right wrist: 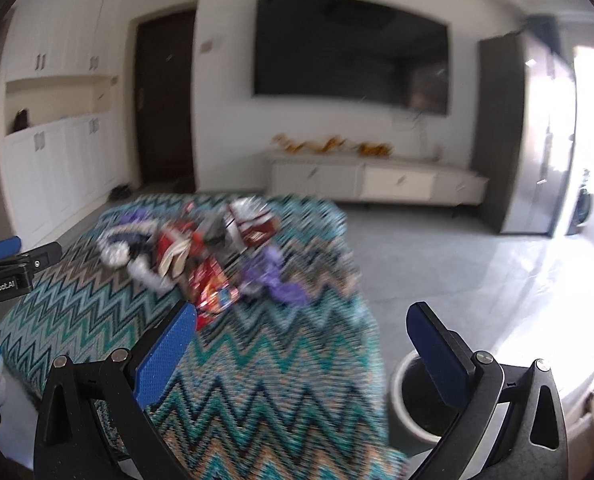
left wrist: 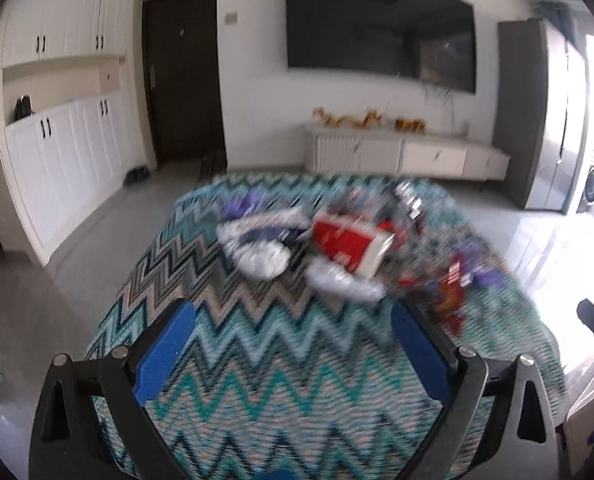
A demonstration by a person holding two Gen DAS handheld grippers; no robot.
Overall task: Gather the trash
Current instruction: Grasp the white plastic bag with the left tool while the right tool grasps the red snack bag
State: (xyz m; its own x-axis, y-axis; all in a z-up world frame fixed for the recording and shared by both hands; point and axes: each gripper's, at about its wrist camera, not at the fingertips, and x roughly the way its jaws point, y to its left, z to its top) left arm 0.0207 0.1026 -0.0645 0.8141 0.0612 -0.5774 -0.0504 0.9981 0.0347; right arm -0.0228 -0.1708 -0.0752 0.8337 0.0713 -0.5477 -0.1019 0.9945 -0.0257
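A heap of trash lies mid-table on a zigzag teal cloth (left wrist: 265, 360): a red box (left wrist: 347, 244), white crumpled wrappers (left wrist: 261, 256), purple scraps (left wrist: 243, 204) and a red snack bag (left wrist: 451, 296). In the right wrist view the same heap shows with the red snack bag (right wrist: 211, 284), purple wrapper (right wrist: 275, 280) and a red-and-white packet (right wrist: 257, 226). My left gripper (left wrist: 293, 320) hovers open just short of the heap, nothing between its blue pads. My right gripper (right wrist: 303, 320) is open too, over the table's right edge. A white bin (right wrist: 421, 396) with a dark inside stands on the floor below it.
A TV hangs on the far wall above a low white cabinet (left wrist: 405, 152). White cupboards (left wrist: 61, 152) and a dark door (left wrist: 181, 88) stand at the left. Grey tiled floor (right wrist: 437, 264) surrounds the table. Both views are motion-blurred.
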